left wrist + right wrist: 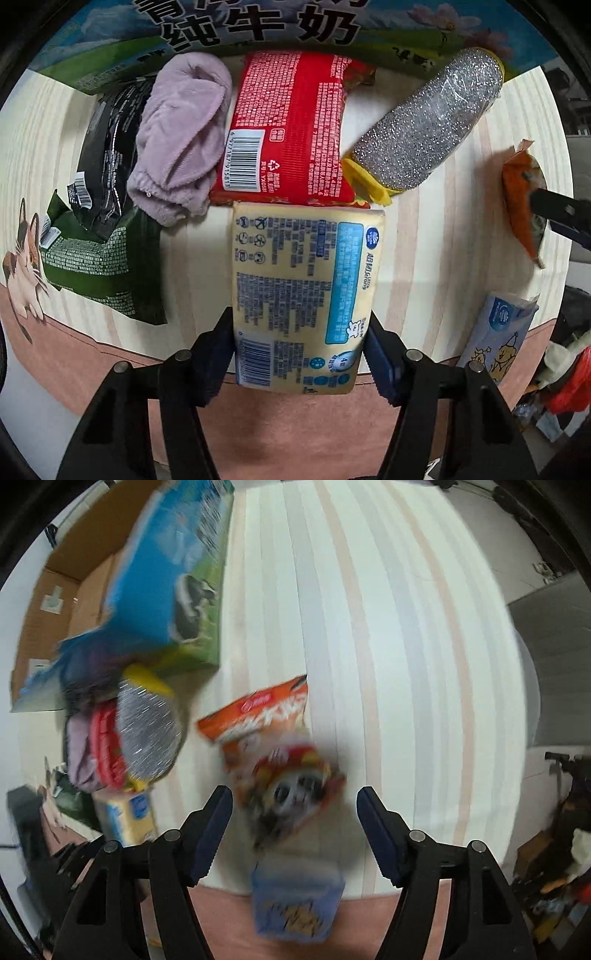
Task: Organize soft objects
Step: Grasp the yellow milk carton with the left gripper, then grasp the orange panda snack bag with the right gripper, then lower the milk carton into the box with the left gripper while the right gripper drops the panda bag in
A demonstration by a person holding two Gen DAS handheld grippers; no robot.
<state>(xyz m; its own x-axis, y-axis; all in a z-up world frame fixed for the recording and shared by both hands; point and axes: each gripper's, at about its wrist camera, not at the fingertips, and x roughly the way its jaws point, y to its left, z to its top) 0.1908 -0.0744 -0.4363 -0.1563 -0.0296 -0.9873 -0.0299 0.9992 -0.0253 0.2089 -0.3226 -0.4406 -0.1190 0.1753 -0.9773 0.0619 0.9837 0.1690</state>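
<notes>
Tissue pack (pixel 299 295), pale yellow, blue-labelled, clamped in left jaws; right jaws spread.

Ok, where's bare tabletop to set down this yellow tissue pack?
Free: the striped patch between the yellow tissue pack and the orange snack bag, below the glitter sponge; also right of that bag in the right view. Crowded: the purple cloth, red packet and green pouch by the milk carton.
</notes>
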